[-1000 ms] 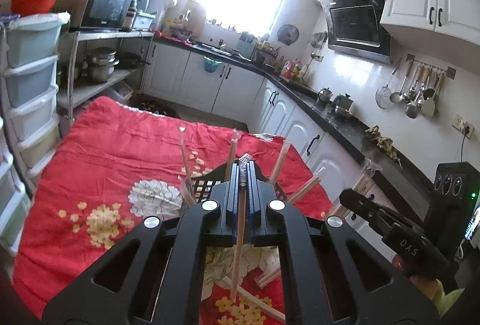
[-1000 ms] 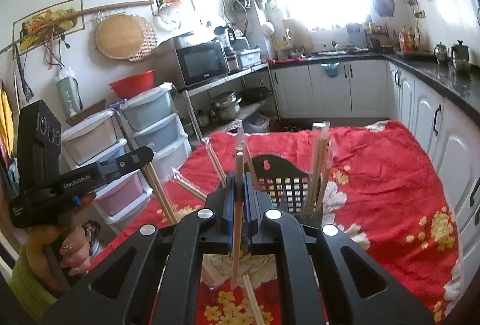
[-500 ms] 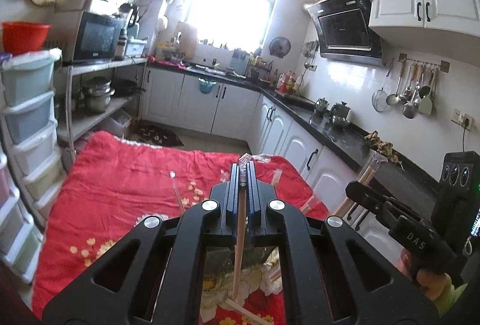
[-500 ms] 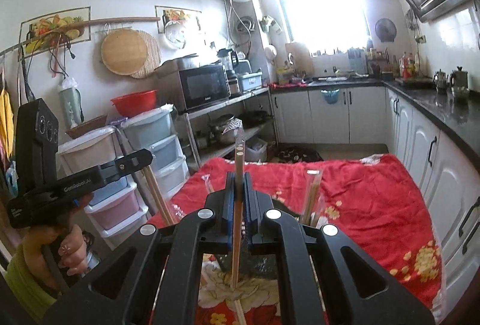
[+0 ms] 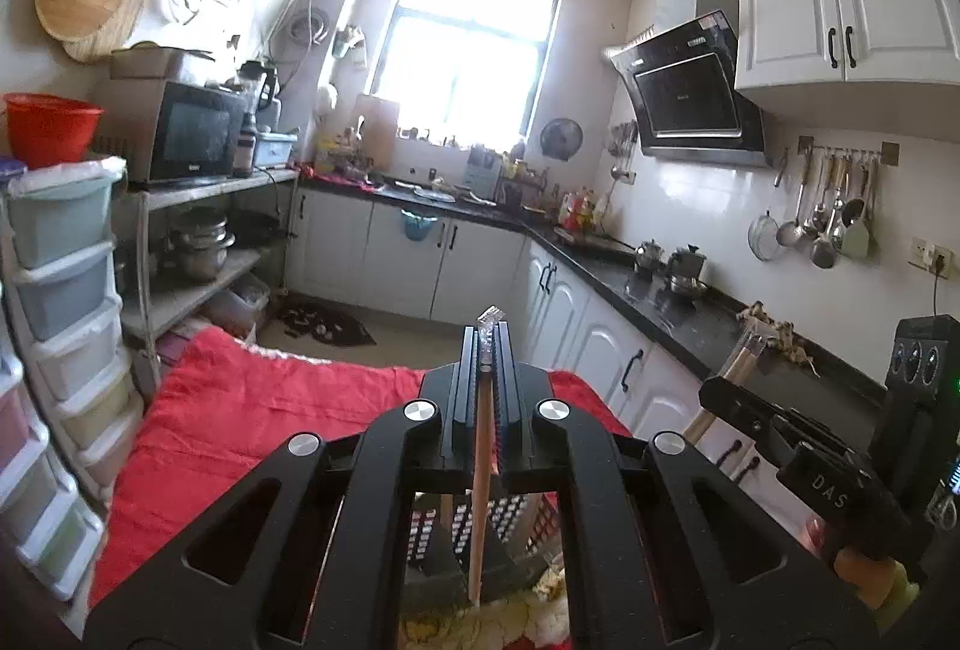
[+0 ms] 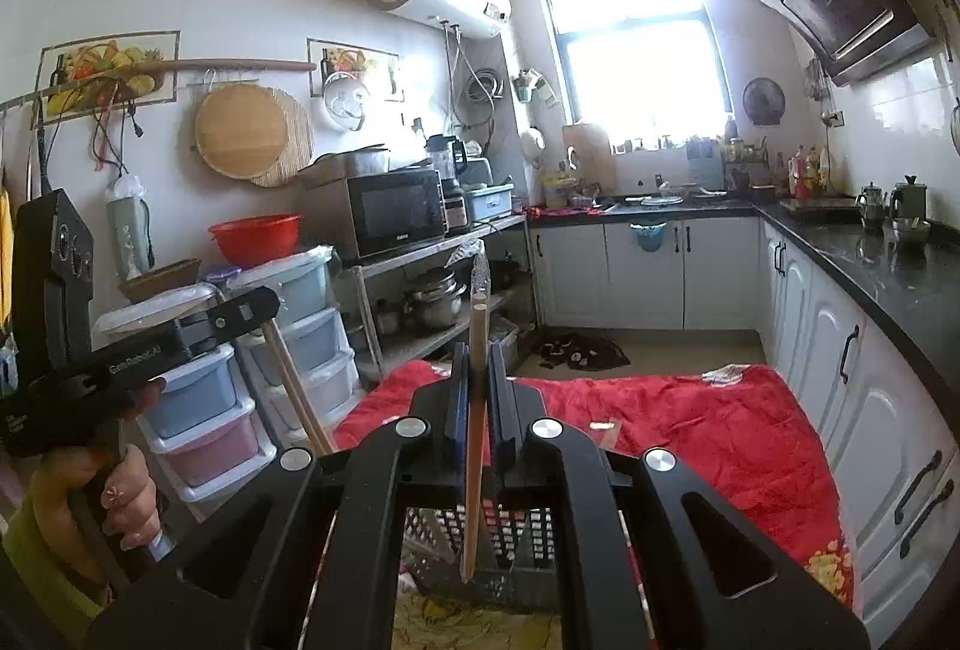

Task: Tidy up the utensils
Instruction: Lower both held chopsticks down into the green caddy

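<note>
Left claw [image 5: 487,350] pinched shut on a wrapped chopstick [image 5: 480,470], stick upright between the jaws, wrapper tip poking above them; right claw [image 6: 474,368] likewise shut on its own chopstick [image 6: 474,440]. Both sticks hang with lower ends over the black mesh basket [image 6: 516,530], which sits below and just ahead of each claw. Risks, as judged: grip is on a thin round stick near its upper part, so it could pivot or slip in the pads and miss the basket; the plastic wrapper may slide against the pads; the two claws work close together, and sticks could knock each other or tip the light basket on soft cloth. Surface is a red flowered cloth [image 6: 690,422], rumpled, soft footing. Beyond the claws: small kitchen, white cabinets [image 5: 408,260], dark counter, bright window [image 6: 630,74], microwave [image 6: 390,212] on a shelf rack, stacked plastic drawers [image 5: 66,302] to the left.
</note>
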Tool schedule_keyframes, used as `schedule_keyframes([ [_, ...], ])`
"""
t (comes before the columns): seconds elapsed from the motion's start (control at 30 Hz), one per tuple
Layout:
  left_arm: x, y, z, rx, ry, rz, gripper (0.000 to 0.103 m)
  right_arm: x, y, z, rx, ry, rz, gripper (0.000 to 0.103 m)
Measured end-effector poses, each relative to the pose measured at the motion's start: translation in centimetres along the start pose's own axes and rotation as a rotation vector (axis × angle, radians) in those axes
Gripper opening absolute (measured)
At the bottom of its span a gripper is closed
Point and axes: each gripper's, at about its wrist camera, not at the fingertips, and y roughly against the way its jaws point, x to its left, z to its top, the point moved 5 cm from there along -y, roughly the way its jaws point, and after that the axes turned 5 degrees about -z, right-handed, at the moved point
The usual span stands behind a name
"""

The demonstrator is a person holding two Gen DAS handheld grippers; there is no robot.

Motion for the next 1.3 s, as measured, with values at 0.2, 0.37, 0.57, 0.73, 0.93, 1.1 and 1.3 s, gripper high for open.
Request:
schedule_keyframes([
  [0.2,-0.4,-0.5,1.2,-0.033,-0.037,0.022,0.002,-0.3,-0.5,1.5,-0.029,0.012,-0.025,0.006],
  [0.37,-0.1,-1.0,2.0,-0.046,-0.038,0.034,0.002,-0.6,-0.7,2.2,-0.051,0.028,-0.043,0.006],
  [0.57,0.6,-2.0,2.0,-0.05,-0.035,0.066,0.002,-1.0,-2.1,2.0,-0.036,0.046,-0.066,0.006],
  [0.73,1.3,-3.3,1.2,-0.032,-0.03,0.088,0.002,-1.8,-4.1,0.7,0.002,0.036,-0.075,0.006],
  [0.93,2.3,-4.6,-0.6,-0.02,-0.016,0.107,0.002,-2.5,-6.1,-1.4,0.047,0.032,-0.092,0.006],
  [1.1,2.6,-5.6,-1.8,-0.001,-0.017,0.12,0.002,-2.6,-7.1,-3.0,0.07,0.036,-0.099,0.006],
  [1.3,2.8,-6.6,-3.4,0.025,-0.022,0.126,0.002,-2.9,-8.0,-4.6,0.098,0.032,-0.112,0.006],
])
